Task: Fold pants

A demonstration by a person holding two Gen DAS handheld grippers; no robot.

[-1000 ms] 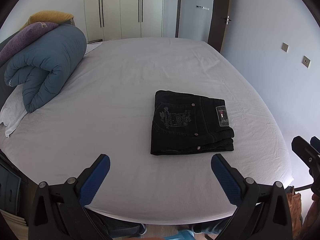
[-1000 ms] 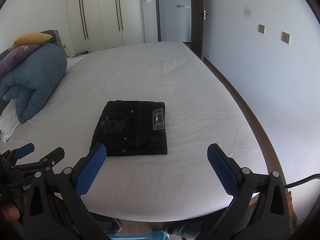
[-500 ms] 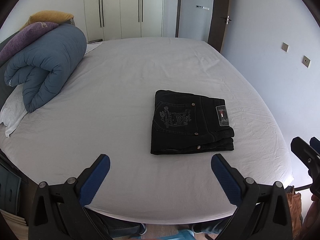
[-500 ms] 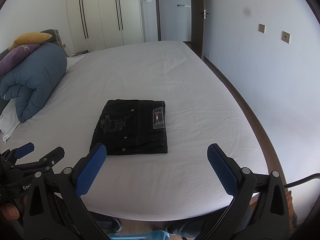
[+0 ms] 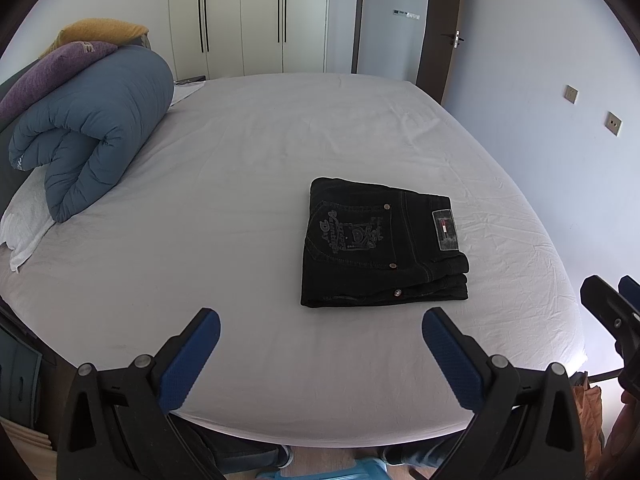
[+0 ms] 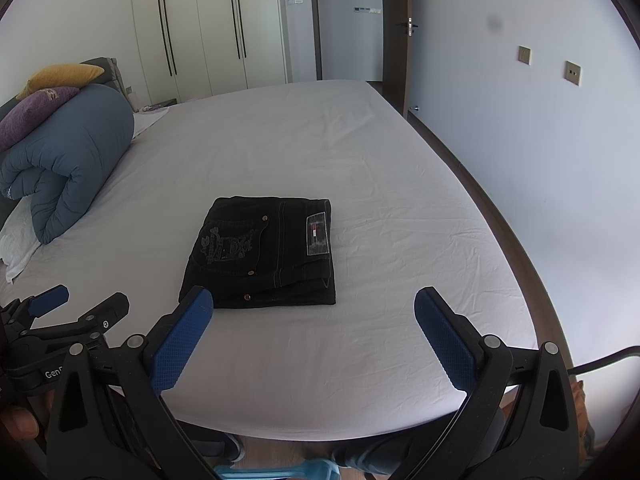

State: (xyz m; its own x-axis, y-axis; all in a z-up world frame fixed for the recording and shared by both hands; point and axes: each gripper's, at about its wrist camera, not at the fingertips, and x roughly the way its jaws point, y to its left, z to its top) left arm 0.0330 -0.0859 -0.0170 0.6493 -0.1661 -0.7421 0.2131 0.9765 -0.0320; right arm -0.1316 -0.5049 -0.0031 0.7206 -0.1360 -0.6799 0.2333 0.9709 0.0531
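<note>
The black pants (image 5: 380, 244) lie folded into a compact rectangle on the white bed (image 5: 240, 160), back pocket and label patch facing up. They also show in the right wrist view (image 6: 264, 252). My left gripper (image 5: 320, 320) is open and empty, held back over the bed's near edge, apart from the pants. My right gripper (image 6: 308, 300) is open and empty, also back at the near edge. The left gripper shows at the lower left of the right wrist view (image 6: 80, 304).
A rolled blue duvet (image 5: 92, 132) with purple and yellow pillows (image 5: 52, 68) lies at the bed's left. A white towel (image 5: 24, 220) sits under it. Wardrobe doors (image 5: 248, 16) stand behind, the wall (image 6: 540, 140) runs along the right.
Both grippers stay open and nearly still. The view of the pants shifts only slightly; the pants lie unmoved.
</note>
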